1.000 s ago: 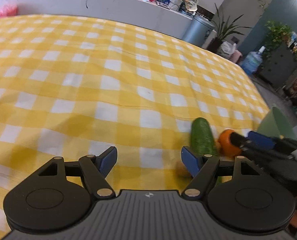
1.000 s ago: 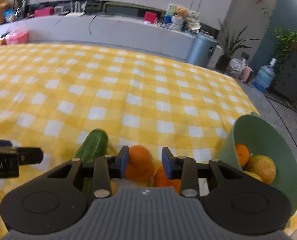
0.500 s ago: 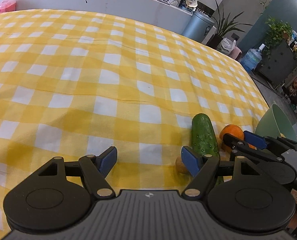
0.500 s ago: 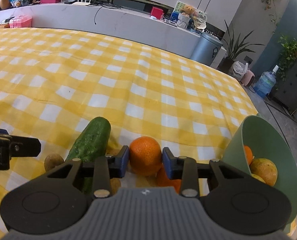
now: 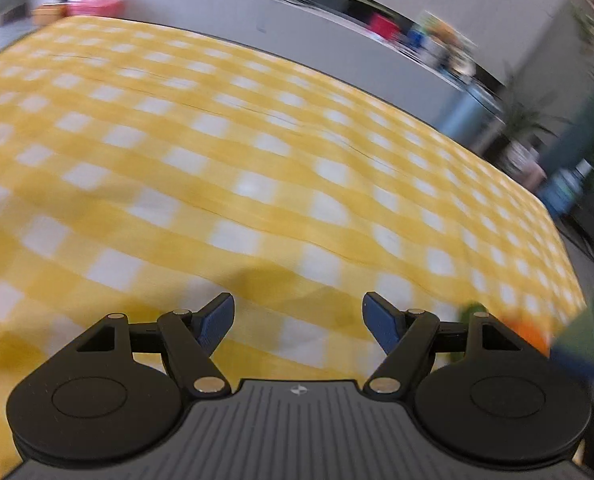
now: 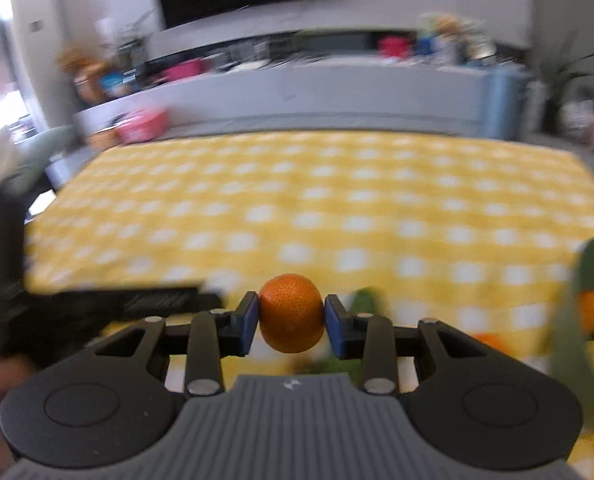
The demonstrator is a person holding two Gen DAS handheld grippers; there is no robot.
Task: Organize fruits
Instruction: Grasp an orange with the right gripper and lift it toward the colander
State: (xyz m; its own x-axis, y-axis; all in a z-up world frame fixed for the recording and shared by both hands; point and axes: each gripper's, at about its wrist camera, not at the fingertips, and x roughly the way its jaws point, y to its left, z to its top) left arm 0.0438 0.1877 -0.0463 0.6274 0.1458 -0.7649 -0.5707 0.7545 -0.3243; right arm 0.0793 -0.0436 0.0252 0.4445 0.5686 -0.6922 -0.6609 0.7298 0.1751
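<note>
My right gripper [image 6: 291, 318] is shut on an orange [image 6: 291, 312] and holds it up above the yellow checked tablecloth [image 6: 337, 200]. Behind it a blurred green cucumber [image 6: 367, 300] lies on the cloth, with another orange [image 6: 491, 340] to its right. The green bowl [image 6: 593, 264] at the right edge holds an orange and yellow fruit. My left gripper [image 5: 298, 322] is open and empty over bare cloth. In the left wrist view the cucumber [image 5: 473, 310] and the held orange [image 5: 531, 332] show blurred at the lower right.
A grey counter [image 6: 337, 92] with clutter runs behind the table. A dark screen hangs on the wall. Potted plants and a water bottle stand past the table's right side. The left gripper's body shows at the left of the right wrist view [image 6: 77, 312].
My right gripper has closed on the orange and lifted it off the cloth, swinging left. My left gripper has swung left, away from the fruit. Both views are motion-blurred.
</note>
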